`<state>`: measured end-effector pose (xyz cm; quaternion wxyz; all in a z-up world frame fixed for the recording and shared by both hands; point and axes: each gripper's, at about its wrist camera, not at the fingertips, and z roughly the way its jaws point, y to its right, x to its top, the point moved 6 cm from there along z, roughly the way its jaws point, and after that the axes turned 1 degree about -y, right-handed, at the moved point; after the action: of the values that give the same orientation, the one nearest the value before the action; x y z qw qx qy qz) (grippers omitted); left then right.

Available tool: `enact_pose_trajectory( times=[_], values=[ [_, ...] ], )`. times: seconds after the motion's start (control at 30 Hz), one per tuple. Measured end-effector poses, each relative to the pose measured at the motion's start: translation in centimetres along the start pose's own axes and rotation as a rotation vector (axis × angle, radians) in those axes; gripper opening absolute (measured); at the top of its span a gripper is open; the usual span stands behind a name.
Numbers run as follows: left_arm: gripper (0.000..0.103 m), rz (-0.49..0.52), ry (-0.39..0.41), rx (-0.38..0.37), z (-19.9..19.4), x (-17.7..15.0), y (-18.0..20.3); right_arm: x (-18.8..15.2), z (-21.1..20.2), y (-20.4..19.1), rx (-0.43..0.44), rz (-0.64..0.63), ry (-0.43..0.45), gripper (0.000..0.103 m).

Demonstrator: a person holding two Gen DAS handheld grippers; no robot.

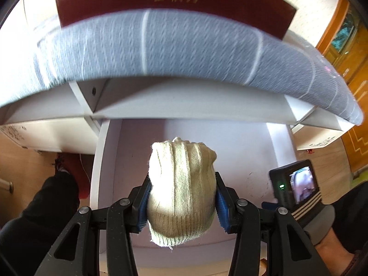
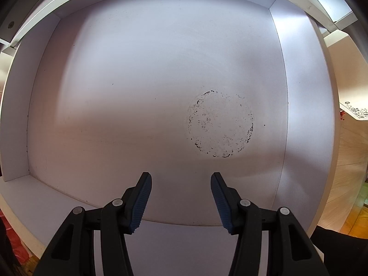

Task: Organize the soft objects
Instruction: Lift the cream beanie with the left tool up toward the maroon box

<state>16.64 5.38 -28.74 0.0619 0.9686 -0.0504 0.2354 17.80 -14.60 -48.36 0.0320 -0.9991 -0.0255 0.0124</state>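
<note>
The left tool point(image 1: 181, 203) pinches a cream knit sock point(image 1: 181, 191) at lower centre. The right tool point(image 2: 181, 203) stands spread, empty, over a white shelf point(image 2: 138, 80).

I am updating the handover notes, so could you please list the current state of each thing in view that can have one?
Left gripper: shut on the knit hat.
Knit hat: bunched up, lifted clear of the white shelf.
Right gripper: open, nothing between its jaws.
White shelf: bare apart from a ring-shaped stain.
Grey textile: lying across the shelf top, a dark red box behind it.
</note>
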Motion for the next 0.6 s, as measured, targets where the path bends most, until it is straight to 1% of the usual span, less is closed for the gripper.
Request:
enact_pose_trajectory(
  times=[0.2,0.6],
  values=[
    [0.048,0.038,0.075,-0.004,-3.0,1.9,1.5,-0.1,0.0,-0.3,0.001,0.000,-0.001,0.054],
    [0.048,0.080,0.178,-0.049,-8.4,5.9,3.5,0.0,0.1,0.2,0.006,0.005,-0.005,0.054]
  ],
)
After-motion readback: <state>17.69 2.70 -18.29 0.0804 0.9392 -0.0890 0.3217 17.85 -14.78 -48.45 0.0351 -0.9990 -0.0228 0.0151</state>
